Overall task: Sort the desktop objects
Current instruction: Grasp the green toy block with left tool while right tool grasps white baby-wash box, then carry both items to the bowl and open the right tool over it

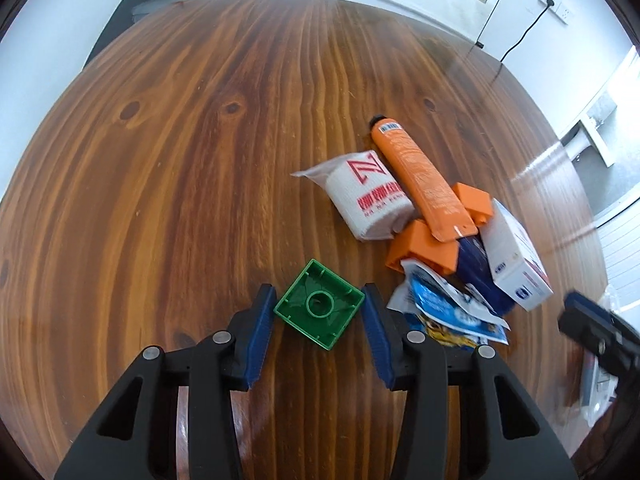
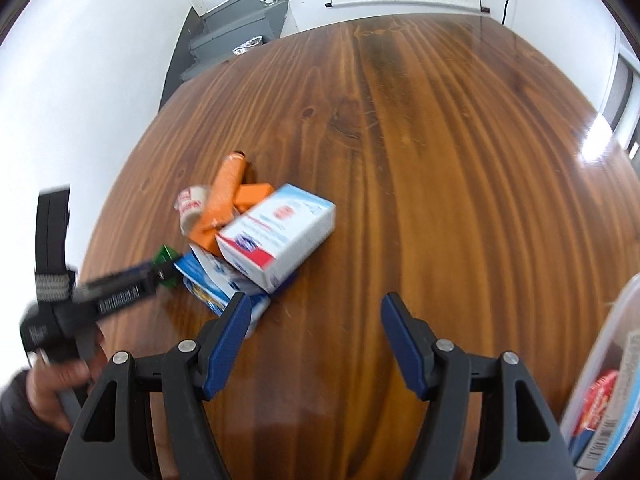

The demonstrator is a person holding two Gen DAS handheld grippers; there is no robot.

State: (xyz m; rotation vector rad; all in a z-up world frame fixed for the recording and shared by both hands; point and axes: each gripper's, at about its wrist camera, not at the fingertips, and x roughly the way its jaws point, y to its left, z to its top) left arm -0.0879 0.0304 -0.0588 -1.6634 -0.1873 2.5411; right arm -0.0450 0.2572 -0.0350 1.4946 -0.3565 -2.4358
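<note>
On wooden table [image 1: 200,160], left gripper [image 1: 319,312] fingers bracket green block [image 1: 319,305]; right gripper [image 2: 314,316] gapes empty.

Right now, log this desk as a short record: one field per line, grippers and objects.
left gripper: fingers either side of green block, contact unclear
right gripper: open, empty, above table
pile: orange tube lying across orange blocks
bandage roll: left of tube
white box: resting on blue packets
clear container: right edge, contents blurred
</note>
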